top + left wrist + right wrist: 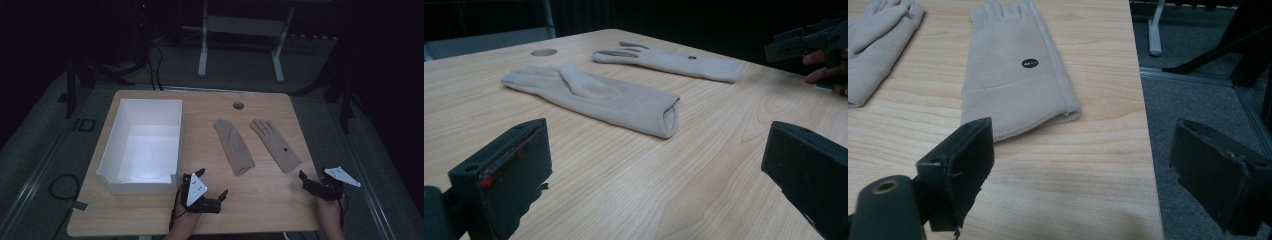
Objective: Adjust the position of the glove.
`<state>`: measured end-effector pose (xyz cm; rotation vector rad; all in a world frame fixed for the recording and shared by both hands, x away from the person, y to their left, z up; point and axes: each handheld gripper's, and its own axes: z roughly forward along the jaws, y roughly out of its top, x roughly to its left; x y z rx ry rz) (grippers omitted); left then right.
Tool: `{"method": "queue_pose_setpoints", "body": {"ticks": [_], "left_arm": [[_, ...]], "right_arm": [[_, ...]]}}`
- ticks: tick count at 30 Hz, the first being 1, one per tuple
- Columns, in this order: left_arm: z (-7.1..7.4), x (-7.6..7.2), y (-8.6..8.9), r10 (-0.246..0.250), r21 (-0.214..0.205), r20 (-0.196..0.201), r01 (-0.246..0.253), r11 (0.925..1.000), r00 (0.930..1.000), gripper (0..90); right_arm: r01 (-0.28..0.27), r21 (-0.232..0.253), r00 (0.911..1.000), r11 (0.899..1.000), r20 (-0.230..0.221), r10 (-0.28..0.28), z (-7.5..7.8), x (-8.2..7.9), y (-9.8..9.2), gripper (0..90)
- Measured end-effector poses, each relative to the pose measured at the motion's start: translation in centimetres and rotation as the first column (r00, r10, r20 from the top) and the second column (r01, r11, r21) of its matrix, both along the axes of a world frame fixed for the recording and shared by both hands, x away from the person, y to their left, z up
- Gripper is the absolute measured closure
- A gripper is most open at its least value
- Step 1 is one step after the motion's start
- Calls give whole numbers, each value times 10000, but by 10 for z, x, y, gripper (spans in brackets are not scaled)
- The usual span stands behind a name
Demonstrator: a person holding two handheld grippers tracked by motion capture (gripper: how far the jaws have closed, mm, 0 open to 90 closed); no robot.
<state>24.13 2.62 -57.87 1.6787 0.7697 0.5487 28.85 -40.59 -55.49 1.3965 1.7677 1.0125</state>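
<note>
Two beige gloves lie flat on the wooden table (260, 200). The plain left glove (234, 146) (594, 97) (878, 45) points its cuff toward me. The right glove (276, 145) (669, 61) (1013, 80) has a small black dot on it. My left gripper (212, 183) (658, 135) rests low near the front edge, open, facing the plain glove's cuff with bare table between its jaws. My right gripper (314, 176) (1082, 131) is open at the table's right front corner, just short of the dotted glove's cuff. It also appears far right in the left gripper view, where the right gripper (819, 42) is held by a hand.
An open white box (142, 145) stands on the left half of the table. A round cable hole (238, 105) sits near the far edge. The table's right edge (1143, 125) drops to grey floor. White desk legs (202, 50) stand behind the table, and a cable (62, 187) lies at the left.
</note>
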Motion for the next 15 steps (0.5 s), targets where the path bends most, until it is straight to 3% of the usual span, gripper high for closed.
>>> {"method": "queue_pose_setpoints", "body": {"ticks": [9, 12, 13, 14, 15], "left_arm": [[0, 0, 0, 8, 2, -14, -8, 10000, 10000, 1], [0, 0, 0, -4, 12, -15, 4, 10000, 10000, 1], [0, 0, 0, 0, 9, -13, 0, 10000, 10000, 1], [0, 0, 0, -7, 34, -5, 7, 10000, 10000, 1], [0, 0, 0, -6, 41, 5, 6, 10000, 10000, 1]], "right_arm": [[-299, -156, 9995, 9994, -133, 297, 1, 1, 1, 104], [-176, -146, 9998, 9997, -134, 174, 6, 2, 2, 105], [-255, -158, 9995, 9995, -165, 253, 8, 2, 4, 121], [-823, 208, 9944, 9964, -651, 835, 14, 4, 4, 138], [-823, 208, 9944, 9964, -651, 835, 14, 4, 4, 138]]}}
